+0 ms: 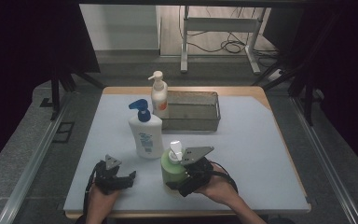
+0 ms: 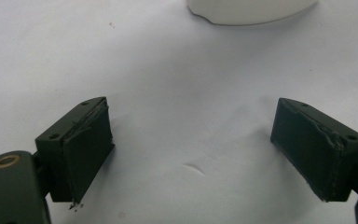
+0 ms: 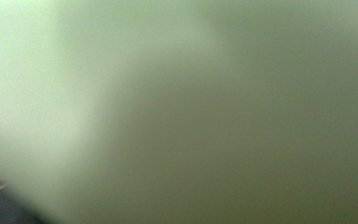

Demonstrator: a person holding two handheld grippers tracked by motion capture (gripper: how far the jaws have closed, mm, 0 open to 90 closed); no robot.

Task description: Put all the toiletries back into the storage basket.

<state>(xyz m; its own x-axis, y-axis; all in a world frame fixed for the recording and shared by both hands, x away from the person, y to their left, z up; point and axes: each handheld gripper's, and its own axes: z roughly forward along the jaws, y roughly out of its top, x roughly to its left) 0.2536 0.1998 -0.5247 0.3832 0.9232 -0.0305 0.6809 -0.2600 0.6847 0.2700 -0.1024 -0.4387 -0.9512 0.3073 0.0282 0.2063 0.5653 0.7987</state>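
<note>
High view: a person's two forearms enter from the bottom edge at 6 o'clock. The left hand (image 1: 103, 198) rests low on the pale table (image 1: 261, 154) at about 7 o'clock, holding the left tongs (image 1: 131, 176), which point toward 3 o'clock along the table. The right hand (image 1: 216, 186) sits just right of centre, and the right tongs (image 1: 177, 179) are against the side of a green pump bottle (image 1: 170, 169) that stands upright near the front edge. Whether their pads press the bottle cannot be told here. Behind it, at 12 o'clock, stands a white bottle with a blue pump (image 1: 145, 133); farther back, a cream pump bottle (image 1: 159, 95) touches the left end of a grey metal tray (image 1: 193, 112).

Left gripper view: the left tongs (image 2: 191, 144) stand spread wide, with bare table between them. A white bottle base (image 2: 247, 10) shows at 12 o'clock, well apart from them.

Right gripper view: the green pump bottle (image 3: 168, 112) is a close, blurred green surface; the grip cannot be judged.
</note>
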